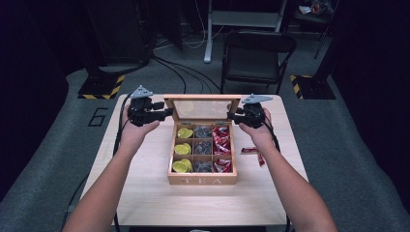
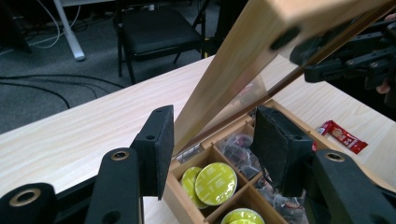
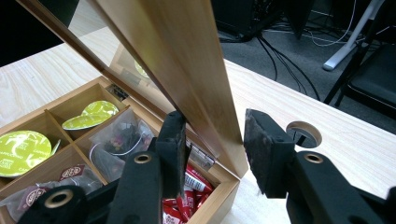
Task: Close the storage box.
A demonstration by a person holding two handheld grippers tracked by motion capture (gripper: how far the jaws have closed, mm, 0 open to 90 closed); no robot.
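We find the wooden tea box [image 1: 202, 180] at the middle of the table [image 1: 145, 193], its glass-paned lid [image 1: 203, 108] raised and standing nearly upright on the far side. We judge the work in hand to be the moving of that lid, whether opening or closing we cannot tell.

The left gripper [image 1: 167, 112] is at the lid's left edge and the right gripper [image 1: 231, 116] at its right edge. In the left gripper view, the lid's wooden frame [image 2: 233, 70] rises between the jaws; one pad [image 2: 161, 144] sits against or just beside the wood, the other pad [image 2: 275, 144] stands apart from it. In the right gripper view, the frame [image 3: 187, 70] likewise passes between the jaws, the near pad [image 3: 173, 140] touching or nearly so and the far pad [image 3: 264, 149] clear of it. We call both grippers partly spread around the lid edge, bracketing it and not pinching it.

The compartments lie exposed: yellow-green capsules [image 1: 183, 149] in the left column, clear sachets [image 1: 202, 147] in the middle, red packets [image 1: 221, 145] at right. One red packet [image 1: 255, 152] lies loose on the table just right of the box.

As we judge it, the lid is fully up if opening was the aim. Left, perhaps: letting go of the lid, then dealing with the loose packet. If closing is meant, nearly all of the swing remains.
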